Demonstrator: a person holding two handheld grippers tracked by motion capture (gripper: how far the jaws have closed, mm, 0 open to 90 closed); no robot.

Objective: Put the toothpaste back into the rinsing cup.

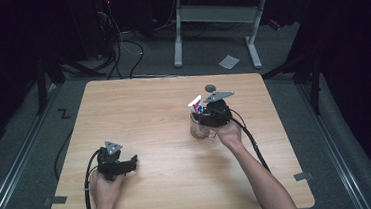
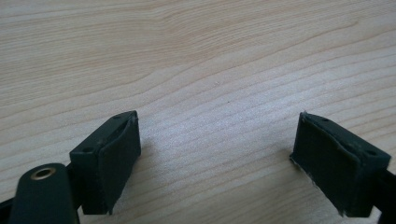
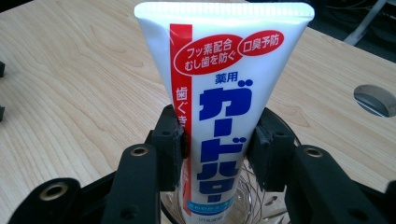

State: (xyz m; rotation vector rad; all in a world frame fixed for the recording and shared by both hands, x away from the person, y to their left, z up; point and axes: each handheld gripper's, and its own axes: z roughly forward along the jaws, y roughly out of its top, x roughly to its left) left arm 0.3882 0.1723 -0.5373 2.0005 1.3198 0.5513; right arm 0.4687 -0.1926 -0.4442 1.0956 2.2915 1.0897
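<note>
The right claw (image 3: 219,140) is gripping a toothpaste tube (image 3: 219,93) around its lower half, pads pressing both sides, while the tube is standing upright with its cap end down inside a clear glass (image 3: 243,205). The step looks like seating the tube in the glass, or just beginning to let it go; which of the two cannot be told. The next move is probably calling for a gentle widening of the jaws and a straight lift away, so the tube is not dragged out and the glass is not tipped.

The left claw (image 2: 215,154) is standing wide with nothing between its jaws, hovering low over the bare wooden surface (image 2: 196,60).

The high view is placing everything: the glass (image 1: 198,128) is sitting right of the surface's (image 1: 138,108) middle with the tube (image 1: 195,105) poking up from it, the right claw (image 1: 205,115) over it, and the left claw (image 1: 134,161) idling well apart near the person's edge. The right claw's view is giving what that one cannot: the pads against the tube, its printed face, the glass rim below, and a round hole (image 3: 376,100) in the surface nearby.
</note>
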